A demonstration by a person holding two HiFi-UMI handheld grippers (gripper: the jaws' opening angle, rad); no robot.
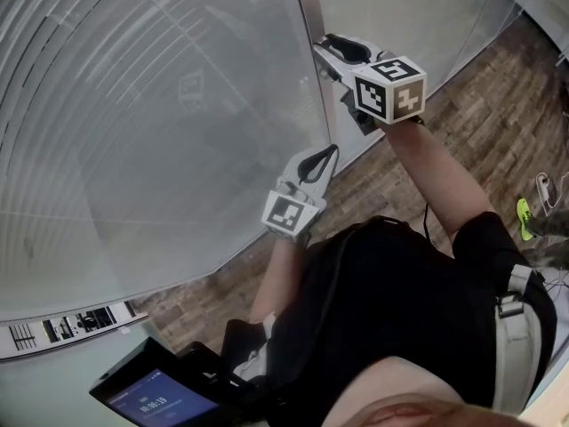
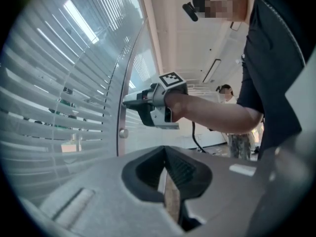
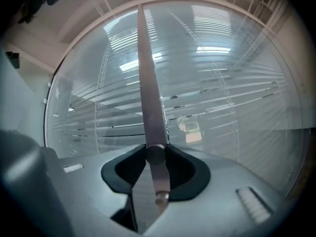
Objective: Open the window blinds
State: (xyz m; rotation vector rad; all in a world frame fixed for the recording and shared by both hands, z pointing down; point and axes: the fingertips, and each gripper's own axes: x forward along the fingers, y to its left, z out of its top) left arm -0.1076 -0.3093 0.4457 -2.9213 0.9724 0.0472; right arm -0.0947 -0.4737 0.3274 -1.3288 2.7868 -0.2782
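Overhead, the right gripper [image 1: 342, 52] meets the post [image 1: 311, 25], with the blinds [image 1: 133, 105] left of the post; the left gripper [image 1: 313, 163] hangs lower, clear of it. Left gripper view: jaws together, empty, short of the post. Right gripper view: jaws clamp a knob [image 3: 155, 154] on the post, slats either side.

The blinds [image 1: 133, 105] run off the head view's top and left edges, the right gripper [image 1: 327, 46] hides the knob [image 3: 155, 153] there, and the screen [image 1: 156, 405], cut by the bottom edge, has words too small to read.
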